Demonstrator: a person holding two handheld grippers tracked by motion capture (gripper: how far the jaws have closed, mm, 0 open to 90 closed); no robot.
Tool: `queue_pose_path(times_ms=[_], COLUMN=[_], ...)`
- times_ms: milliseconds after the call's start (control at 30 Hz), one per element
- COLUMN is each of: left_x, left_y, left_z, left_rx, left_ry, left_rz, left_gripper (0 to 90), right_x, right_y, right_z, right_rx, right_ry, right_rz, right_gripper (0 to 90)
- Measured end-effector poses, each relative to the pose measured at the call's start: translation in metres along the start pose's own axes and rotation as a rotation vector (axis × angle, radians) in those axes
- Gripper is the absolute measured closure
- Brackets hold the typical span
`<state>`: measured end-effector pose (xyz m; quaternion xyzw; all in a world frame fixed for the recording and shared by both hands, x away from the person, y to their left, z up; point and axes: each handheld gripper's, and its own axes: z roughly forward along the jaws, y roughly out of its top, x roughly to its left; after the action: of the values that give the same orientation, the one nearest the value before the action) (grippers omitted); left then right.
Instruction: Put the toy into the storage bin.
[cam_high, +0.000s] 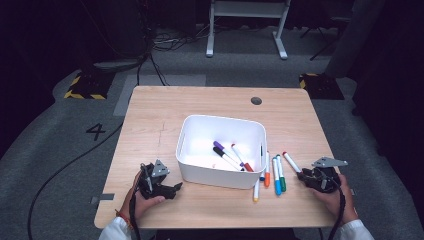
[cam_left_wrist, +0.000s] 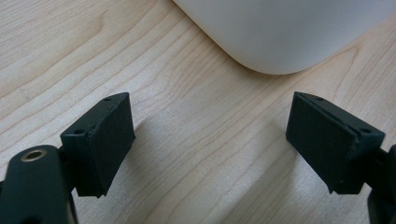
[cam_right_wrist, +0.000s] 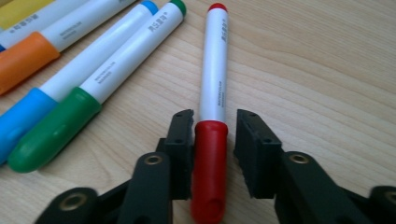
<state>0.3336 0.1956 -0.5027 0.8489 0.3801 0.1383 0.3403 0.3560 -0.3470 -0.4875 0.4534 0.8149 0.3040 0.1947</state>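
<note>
beside the white bin (cam_high: 200, 170), your right gripper (cam_right_wrist: 212, 140) fingers pinch the red marker (cam_right_wrist: 214, 79) at its cap; it's light, stiff, slick, so grip squarely. left gripper (cam_left_wrist: 210, 140) fingers spread, empty.

Dim room, grey carpet floor (cam_high: 45, 150), white frame (cam_high: 247, 27) behind

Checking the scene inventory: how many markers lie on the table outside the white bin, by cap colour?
Yellow marker: 1
Orange marker: 1
Blue marker: 1
Green marker: 1
Red marker: 1
Total: 5, plus a dark bit against the bin, too small to tell.
</note>
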Motion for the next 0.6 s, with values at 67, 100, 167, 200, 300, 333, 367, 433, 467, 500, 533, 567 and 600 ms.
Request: queue_pose_path(times_ms=[67,100,167,200,300,333,367,433,467,500,533,567,600], left_x=[0.0,0.0,0.0,0.0,0.0,0.0,0.0,0.0,0.0,0.0,0.0,0.0,0.0], left_y=[0.0,0.0,0.0,0.0,0.0,0.0,0.0,0.0,0.0,0.0,0.0,0.0,0.0], left_z=[0.0,0.0,0.0,0.0,0.0,0.0,0.0,0.0,0.0,0.0,0.0,0.0,0.0], left_rx=[0.0,0.0,0.0,0.0,0.0,0.0,0.0,0.0,0.0,0.0,0.0,0.0,0.0], left_ry=[0.0,0.0,0.0,0.0,0.0,0.0,0.0,0.0,0.0,0.0,0.0,0.0,0.0], left_rz=[0.0,0.0,0.0,0.0,-0.001,0.0,0.0,0.0,-0.001,0.0,-0.001,0.0,-0.001], left_gripper=[15.3,15.3,15.3,15.3,15.3,15.3,15.3,15.3,15.3,15.3,15.3,15.3,15.3], right_x=[-0.003,-0.005,-0.006,-0.007,-0.008,-0.008,-0.009,-0.009,-0.009,-0.008,-0.008,-0.008,-0.007], right_y=[-0.001,-0.001,-0.001,-0.002,-0.002,-0.001,-0.001,0.001,0.002,0.003,0.004,0.005,0.006], right_z=[0.0,0.0,0.0,0.0,0.0,-0.001,-0.003,-0.006,-0.007,-0.008,-0.009,-0.01,-0.011], right_rx=[-0.004,-0.003,-0.013,-0.013,-0.02,-0.027,-0.035,-0.052,-0.062,-0.067,-0.07,-0.077,-0.081], right_ry=[-0.001,-0.002,-0.004,-0.001,-0.007,-0.007,-0.006,-0.005,-0.002,-0.002,0.0,0.002,0.003], right_rz=[0.01,0.009,0.023,0.021,0.012,0.009,0.008,0.008,0.009,0.013,-0.001,0.001,-0.004], right_gripper=[73.9,73.9,74.0,74.0,74.1,74.1,74.1,74.1,74.1,74.2,74.1,74.2,74.2])
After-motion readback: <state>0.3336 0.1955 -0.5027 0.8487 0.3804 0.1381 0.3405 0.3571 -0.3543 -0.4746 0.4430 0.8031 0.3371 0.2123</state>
